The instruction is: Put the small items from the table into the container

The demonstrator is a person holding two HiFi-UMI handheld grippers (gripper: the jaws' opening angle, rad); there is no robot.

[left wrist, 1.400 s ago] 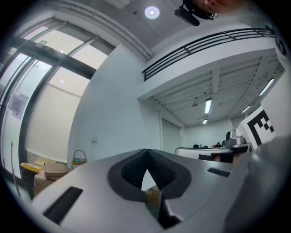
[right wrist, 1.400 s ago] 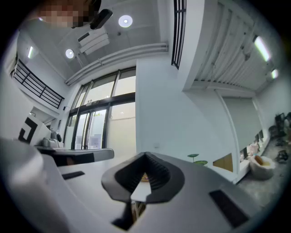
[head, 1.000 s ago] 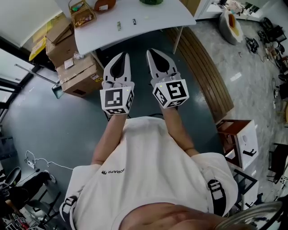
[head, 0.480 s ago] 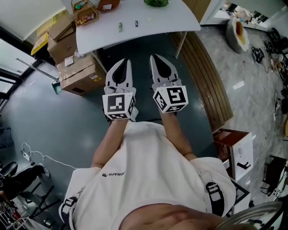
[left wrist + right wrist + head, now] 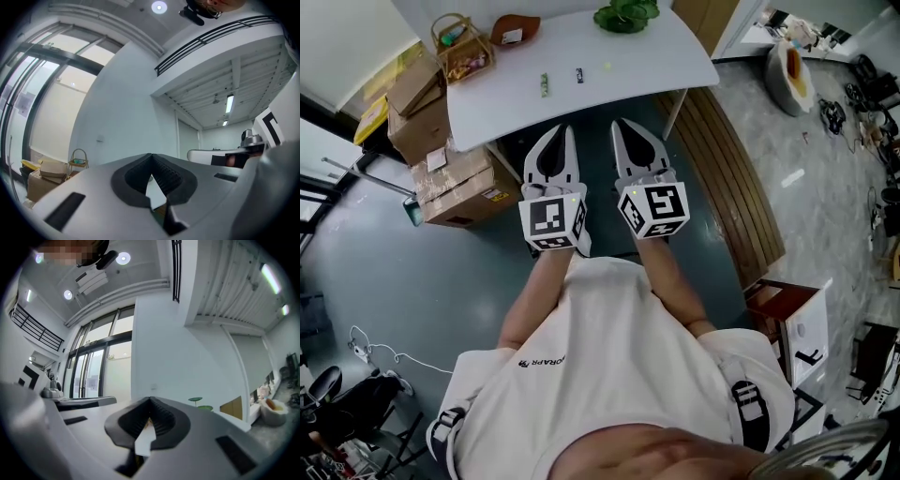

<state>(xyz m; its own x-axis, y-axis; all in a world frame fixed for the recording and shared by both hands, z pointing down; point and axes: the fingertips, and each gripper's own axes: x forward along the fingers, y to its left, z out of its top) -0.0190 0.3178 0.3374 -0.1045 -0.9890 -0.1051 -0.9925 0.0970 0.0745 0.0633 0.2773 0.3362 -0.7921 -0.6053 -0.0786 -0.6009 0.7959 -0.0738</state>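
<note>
A white table (image 5: pixel 647 56) stands ahead of me in the head view. On it lie three small items: a green-and-white one (image 5: pixel 545 84), a dark one (image 5: pixel 579 75) and a tiny pale green one (image 5: pixel 607 67). A wicker basket (image 5: pixel 461 44) with a handle sits at the table's far left, holding colourful bits; it also shows in the left gripper view as the basket (image 5: pixel 78 161). My left gripper (image 5: pixel 568 129) and right gripper (image 5: pixel 618 124) point side by side at the table's near edge, short of it. Both are shut and hold nothing, as the left gripper (image 5: pixel 151 155) and right gripper (image 5: pixel 151 400) show.
A brown dish (image 5: pixel 515 30) and a green plant (image 5: pixel 625 14) sit at the table's back. Cardboard boxes (image 5: pixel 455 173) are stacked on the floor left of the table. A wooden slatted bench (image 5: pixel 727 159) runs along the right, and a table leg (image 5: pixel 668 98) stands near my right gripper.
Both grippers have moved together toward the table, which now shows more of its top and lies nearer to their tips. Their jaws stayed shut.
</note>
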